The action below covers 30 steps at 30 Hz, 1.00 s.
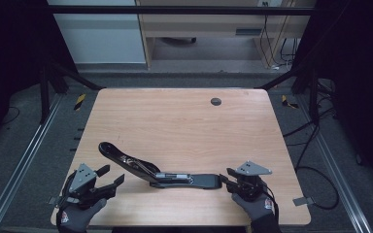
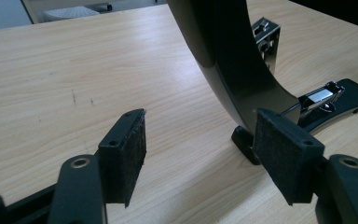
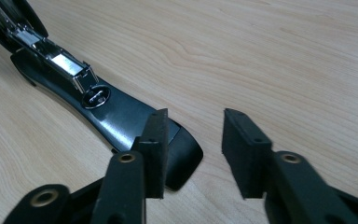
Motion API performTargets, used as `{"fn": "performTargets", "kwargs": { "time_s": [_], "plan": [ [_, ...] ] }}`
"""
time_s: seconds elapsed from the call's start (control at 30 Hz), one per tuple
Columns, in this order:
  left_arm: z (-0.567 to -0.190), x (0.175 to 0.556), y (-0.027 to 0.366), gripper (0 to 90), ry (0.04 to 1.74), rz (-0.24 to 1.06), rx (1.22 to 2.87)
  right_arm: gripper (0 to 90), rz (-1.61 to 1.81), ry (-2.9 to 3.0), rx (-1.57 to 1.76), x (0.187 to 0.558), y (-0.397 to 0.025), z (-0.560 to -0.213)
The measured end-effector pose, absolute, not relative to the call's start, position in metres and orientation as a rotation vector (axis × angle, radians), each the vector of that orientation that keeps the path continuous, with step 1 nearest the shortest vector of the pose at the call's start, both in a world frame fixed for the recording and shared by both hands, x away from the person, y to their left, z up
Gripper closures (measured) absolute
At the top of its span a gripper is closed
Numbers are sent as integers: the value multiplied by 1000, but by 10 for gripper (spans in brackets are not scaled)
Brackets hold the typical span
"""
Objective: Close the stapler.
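Note:
A black stapler (image 1: 155, 172) lies swung wide open on the wooden table (image 1: 184, 121). Its top arm (image 2: 233, 70) rises to the left and its flat base (image 3: 116, 112) points right, with the metal staple channel (image 3: 65, 63) exposed. My left gripper (image 1: 115, 174) is open at the table's front left, just short of the raised arm. In the left gripper view that arm stands beyond the left gripper (image 2: 200, 140), close to the right pad (image 2: 284, 158). My right gripper (image 1: 226, 176) is open at the base's right tip. The right gripper view shows bare table between the right gripper's (image 3: 196, 140) jaws.
A dark round cable hole (image 1: 215, 101) sits near the table's far edge. Metal rails and cables (image 1: 315, 145) run along the floor on both sides. A pale cabinet (image 1: 102, 39) and a wooden desk stand behind the table.

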State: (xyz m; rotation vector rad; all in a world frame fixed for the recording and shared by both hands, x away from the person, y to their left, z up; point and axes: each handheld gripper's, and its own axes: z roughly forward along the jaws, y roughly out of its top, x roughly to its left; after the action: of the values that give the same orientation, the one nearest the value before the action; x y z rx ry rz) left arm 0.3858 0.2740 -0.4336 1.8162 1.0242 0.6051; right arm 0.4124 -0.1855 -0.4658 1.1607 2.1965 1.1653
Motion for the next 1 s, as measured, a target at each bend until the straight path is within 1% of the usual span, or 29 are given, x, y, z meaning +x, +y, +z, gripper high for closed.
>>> {"fn": "performTargets", "kwargs": {
  "time_s": [0.13, 0.3, 0.57, 1.0],
  "plan": [
    [-430, 386, 274, 341, 1023, 600, 1798, 720, 1161, 2205, 1175, 412, -184, -466],
    [-426, 386, 273, 340, 1020, 599, 1779, 756, 1168, 2227, 1198, 413, -181, -465],
    [-418, 389, 272, 339, 1011, 589, 1746, 900, 1155, 2264, 1167, 412, -177, -465],
    [-403, 396, 269, 347, 1004, 599, 1695, 900, 1142, 2272, 1158, 411, -175, -468]
  ]
}}
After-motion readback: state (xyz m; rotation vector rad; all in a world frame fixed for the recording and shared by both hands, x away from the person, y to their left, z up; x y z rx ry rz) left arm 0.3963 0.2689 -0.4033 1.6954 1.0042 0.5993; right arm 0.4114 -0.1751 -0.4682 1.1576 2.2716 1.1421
